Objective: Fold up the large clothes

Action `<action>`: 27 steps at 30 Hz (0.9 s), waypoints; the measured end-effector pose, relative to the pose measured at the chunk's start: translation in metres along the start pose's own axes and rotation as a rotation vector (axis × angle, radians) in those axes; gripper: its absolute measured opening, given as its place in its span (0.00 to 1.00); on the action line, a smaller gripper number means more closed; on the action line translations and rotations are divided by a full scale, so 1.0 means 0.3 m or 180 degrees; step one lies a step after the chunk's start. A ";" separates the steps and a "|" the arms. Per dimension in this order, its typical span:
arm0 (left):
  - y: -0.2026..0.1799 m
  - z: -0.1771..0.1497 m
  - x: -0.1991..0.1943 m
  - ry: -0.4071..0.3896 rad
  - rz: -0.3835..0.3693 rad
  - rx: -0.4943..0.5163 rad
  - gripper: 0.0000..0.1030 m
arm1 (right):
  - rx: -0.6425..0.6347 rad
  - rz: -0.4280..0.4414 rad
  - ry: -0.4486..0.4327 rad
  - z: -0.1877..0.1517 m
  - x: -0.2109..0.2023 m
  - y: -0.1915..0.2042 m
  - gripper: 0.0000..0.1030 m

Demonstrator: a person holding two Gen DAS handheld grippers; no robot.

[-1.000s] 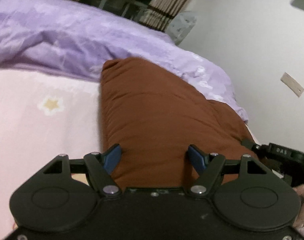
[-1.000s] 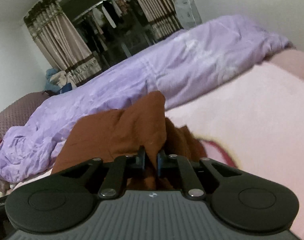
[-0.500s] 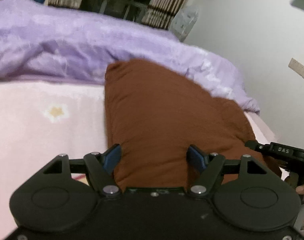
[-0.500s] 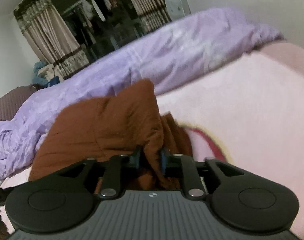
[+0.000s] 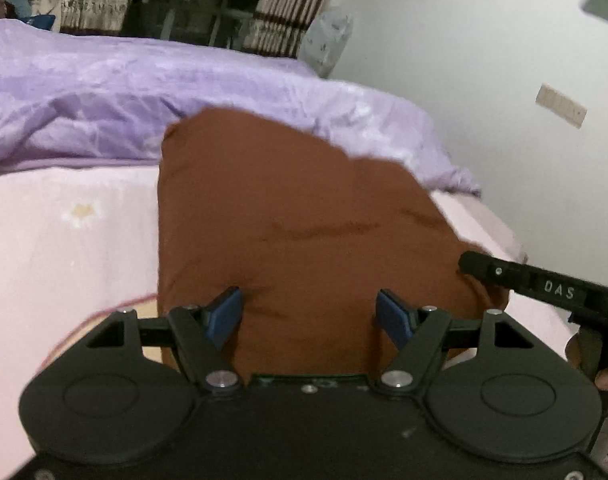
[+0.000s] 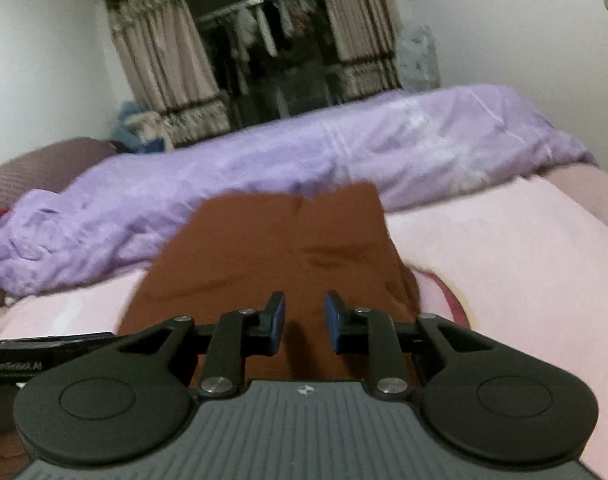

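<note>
Right gripper [image 6: 304, 326] released brown garment [image 6: 272, 248] it pinched a second ago; jaws now apart, closing, cloth under gap but not pressed by pads. Left gripper [image 5: 307, 314] unchanged: jaws wide, nothing held, garment beneath. Garment lies folded flat on pink sheet [image 5: 64, 248], far edge against purple duvet [image 5: 144, 92]. Curtains [image 6: 160, 52] and closet beyond.

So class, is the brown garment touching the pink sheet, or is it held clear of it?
Touching. The left wrist view shows the brown garment lying flat on the pink sheet, its left edge resting directly on it with no gap.
</note>
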State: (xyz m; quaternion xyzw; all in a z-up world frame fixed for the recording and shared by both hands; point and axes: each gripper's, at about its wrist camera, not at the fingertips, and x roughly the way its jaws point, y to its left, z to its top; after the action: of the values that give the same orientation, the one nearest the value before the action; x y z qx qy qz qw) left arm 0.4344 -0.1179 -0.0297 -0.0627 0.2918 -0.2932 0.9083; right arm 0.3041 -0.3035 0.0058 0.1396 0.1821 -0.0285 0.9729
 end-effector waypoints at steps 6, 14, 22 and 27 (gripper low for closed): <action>0.026 -0.070 0.050 -0.0043 -0.0019 -0.0018 0.73 | 0.0145 -0.0134 0.0177 -0.066 0.071 -0.065 0.00; 0.022 -0.084 0.070 -0.0052 0.0033 0.0015 0.73 | 0.0204 -0.0107 0.0118 -0.111 0.084 -0.078 0.00; -0.007 -0.039 0.049 0.0066 0.0183 0.0065 0.73 | 0.0386 -0.0012 0.0183 -0.080 0.061 -0.098 0.00; -0.025 -0.017 -0.014 -0.0002 0.0354 0.0209 0.73 | 0.0398 0.0142 0.0055 -0.027 0.005 -0.104 0.23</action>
State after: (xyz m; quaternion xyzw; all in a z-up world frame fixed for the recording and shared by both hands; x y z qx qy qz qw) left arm 0.4251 -0.1215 -0.0297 -0.0167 0.2848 -0.2516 0.9248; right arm 0.2992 -0.3313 -0.0102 0.2043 0.1852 -0.0169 0.9611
